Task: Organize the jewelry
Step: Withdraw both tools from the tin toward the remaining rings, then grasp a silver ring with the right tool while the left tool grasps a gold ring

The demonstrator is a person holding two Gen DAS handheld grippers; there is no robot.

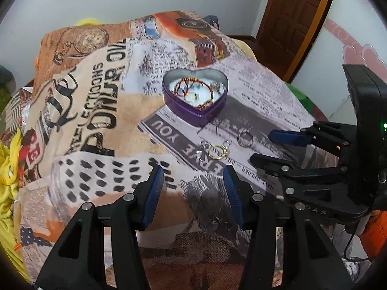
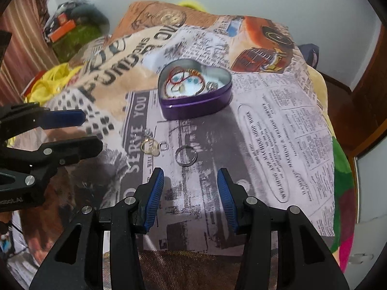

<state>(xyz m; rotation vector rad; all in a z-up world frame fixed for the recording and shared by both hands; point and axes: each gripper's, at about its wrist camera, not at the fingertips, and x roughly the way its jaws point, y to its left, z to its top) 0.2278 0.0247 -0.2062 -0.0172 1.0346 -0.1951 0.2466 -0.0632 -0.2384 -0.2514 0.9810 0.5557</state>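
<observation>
1. Two handheld grippers hover over a blanket (image 1: pixel 101 91) printed w/ newspaper text & vintage cars; the surface under it is hidden.
2. Left gripper (image 1: pixel 192 174): blue-padded fingers (image 1: pixel 154 188) spread wide, nothing between them. In the right wrist view it enters from the left edge (image 2: pixel 90 130), also spread.
3. Right gripper (image 2: pixel 189 176): fingers (image 2: pixel 226 193) spread wide, holding nothing. In the left wrist view it comes in from the right edge (image 1: pixel 261 146).
4. Purple heart-shaped tin (image 1: pixel 196 111), lid off, sits mid-blanket, beyond both grippers. Inside: red-and-gold bangles (image 1: pixel 193 89), blue beads & a small silvery piece at one side, on a white lining.
5. Loose jewelry lies on the blanket between tin & grippers, apart from the tin:
   - plain silver ring (image 2: pixel 185 155), alone, just ahead of the right gripper's fingers.
   - gold ring (image 1: pixel 218 151) in a small cluster w/ tiny silver pieces (image 1: pixel 204 145); exact type too small to tell.
6. Neither gripper touches any jewelry.
7. Background: pale wall, brown wooden door (image 1: pixel 292 24) at right in the left wrist view, yellow cloth (image 1: pixel 7 159) at the blanket's left edge.
</observation>
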